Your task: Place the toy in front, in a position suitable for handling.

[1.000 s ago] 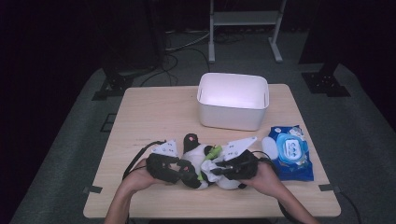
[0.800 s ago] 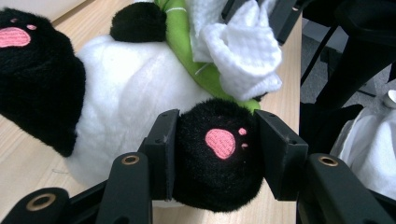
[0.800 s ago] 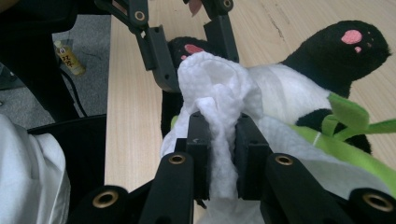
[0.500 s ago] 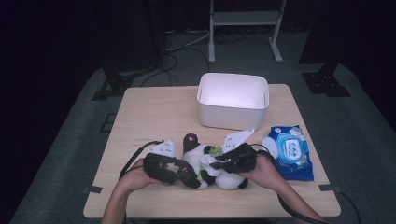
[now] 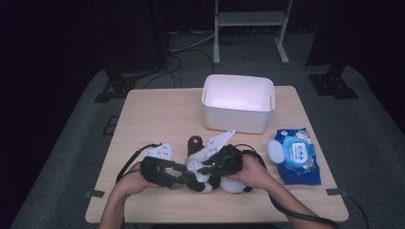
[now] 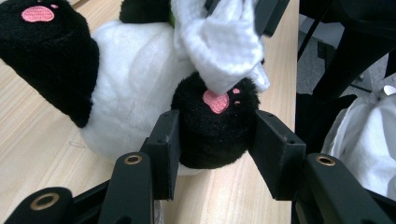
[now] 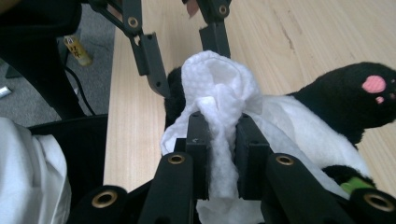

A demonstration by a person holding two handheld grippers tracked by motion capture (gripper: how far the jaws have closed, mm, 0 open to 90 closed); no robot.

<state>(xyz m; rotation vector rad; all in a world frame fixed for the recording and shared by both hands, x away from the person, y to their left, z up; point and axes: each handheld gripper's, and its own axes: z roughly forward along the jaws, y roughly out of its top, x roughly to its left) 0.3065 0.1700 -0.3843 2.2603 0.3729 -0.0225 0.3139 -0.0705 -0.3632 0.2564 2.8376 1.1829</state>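
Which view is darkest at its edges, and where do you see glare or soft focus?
High view: the surroundings fall to near black, and the white plastic bin glares inside. Left gripper view: evenly lit; the black plush paw with pink pads is sharp, the background soft. Right gripper view: the bright white wet wipe loses texture.

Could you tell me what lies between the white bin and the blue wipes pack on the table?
Bare tabletop separates the white bin from the blue wipes pack in the high view; a small white oval object lies just left of the pack.
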